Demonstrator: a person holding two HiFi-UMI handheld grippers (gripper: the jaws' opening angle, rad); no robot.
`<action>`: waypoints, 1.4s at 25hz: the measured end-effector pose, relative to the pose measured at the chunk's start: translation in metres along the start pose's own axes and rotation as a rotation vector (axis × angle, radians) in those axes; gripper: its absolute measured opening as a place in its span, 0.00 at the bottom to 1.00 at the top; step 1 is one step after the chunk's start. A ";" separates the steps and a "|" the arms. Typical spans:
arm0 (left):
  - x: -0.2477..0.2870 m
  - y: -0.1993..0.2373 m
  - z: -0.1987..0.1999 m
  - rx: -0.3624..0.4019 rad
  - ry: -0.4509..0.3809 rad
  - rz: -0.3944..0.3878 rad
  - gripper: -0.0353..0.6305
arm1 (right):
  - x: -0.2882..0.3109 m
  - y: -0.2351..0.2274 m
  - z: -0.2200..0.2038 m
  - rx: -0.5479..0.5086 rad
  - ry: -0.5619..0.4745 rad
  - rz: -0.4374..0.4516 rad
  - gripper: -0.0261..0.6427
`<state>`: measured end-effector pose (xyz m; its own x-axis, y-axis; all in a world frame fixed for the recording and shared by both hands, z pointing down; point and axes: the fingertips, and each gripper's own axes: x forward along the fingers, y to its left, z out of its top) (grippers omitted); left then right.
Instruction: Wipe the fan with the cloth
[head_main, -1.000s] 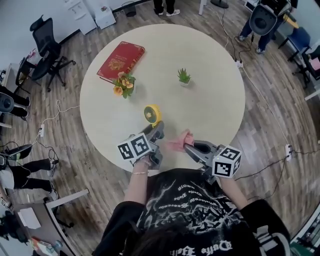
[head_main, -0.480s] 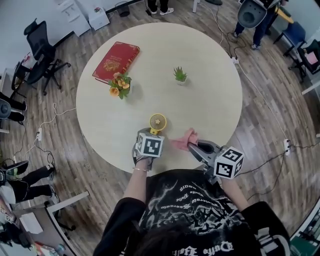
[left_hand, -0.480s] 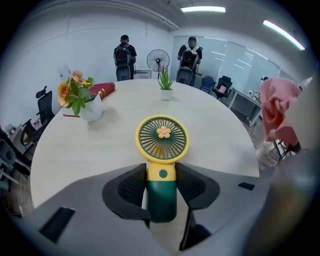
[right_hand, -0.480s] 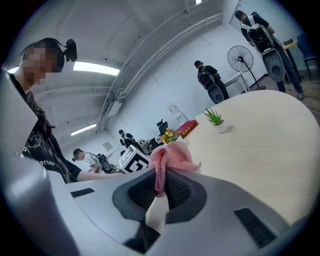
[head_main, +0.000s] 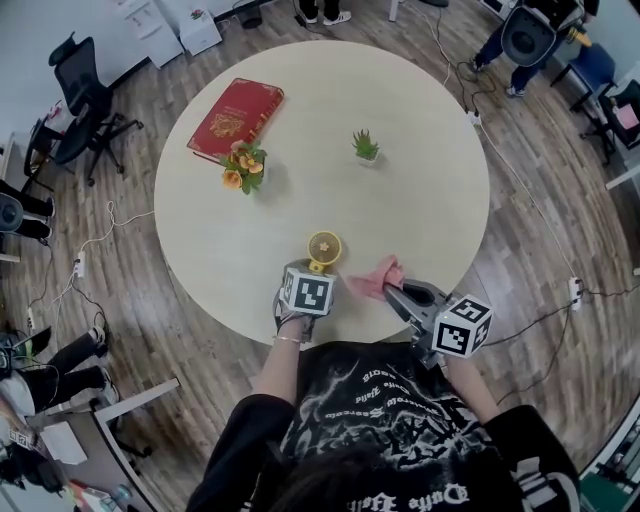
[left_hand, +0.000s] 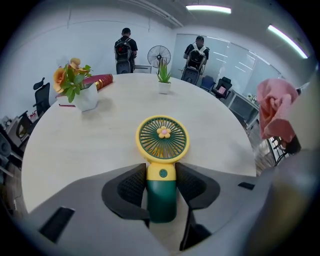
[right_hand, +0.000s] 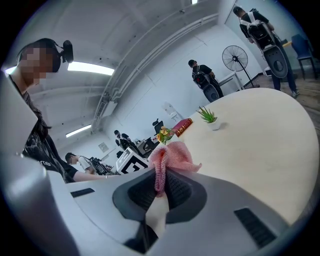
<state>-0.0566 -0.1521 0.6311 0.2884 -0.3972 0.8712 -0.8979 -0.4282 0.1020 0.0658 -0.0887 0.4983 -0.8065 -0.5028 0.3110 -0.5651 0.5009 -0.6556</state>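
table (head_main: 400, 205): round, pale top, standing on a wooden floor.
book (head_main: 234, 119): red, lying flat near the far left edge.
left gripper (left_hand: 162, 184): jaws partway closed, pads pressing both sides of the fan's green handle.
right gripper (right_hand: 161, 186): jaws pinched tight on the cloth, by the table's near edge.
flowers (head_main: 243, 166): orange, in a white pot just beside the book.
cloth (head_main: 375, 277): pink, bunched, sticking out past the right jaws, near the fan but apart from it.
fan (head_main: 323, 247): yellow round head above the left jaws, over the table's near part.
small plant (head_main: 366, 147): green, in a white pot, on the far side.
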 end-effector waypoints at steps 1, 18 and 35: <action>0.000 -0.002 0.000 -0.003 -0.006 -0.003 0.36 | 0.001 0.000 0.000 0.000 0.003 -0.001 0.08; -0.042 -0.012 0.013 -0.157 -0.210 -0.126 0.55 | -0.002 -0.022 0.017 -0.082 -0.074 -0.137 0.08; -0.140 -0.014 0.015 -0.111 -0.532 -0.091 0.55 | -0.012 -0.058 0.025 -0.380 -0.064 -0.447 0.09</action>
<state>-0.0793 -0.1026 0.5006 0.4690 -0.7304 0.4964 -0.8828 -0.4035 0.2404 0.1123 -0.1293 0.5158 -0.4706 -0.7589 0.4502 -0.8798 0.4423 -0.1742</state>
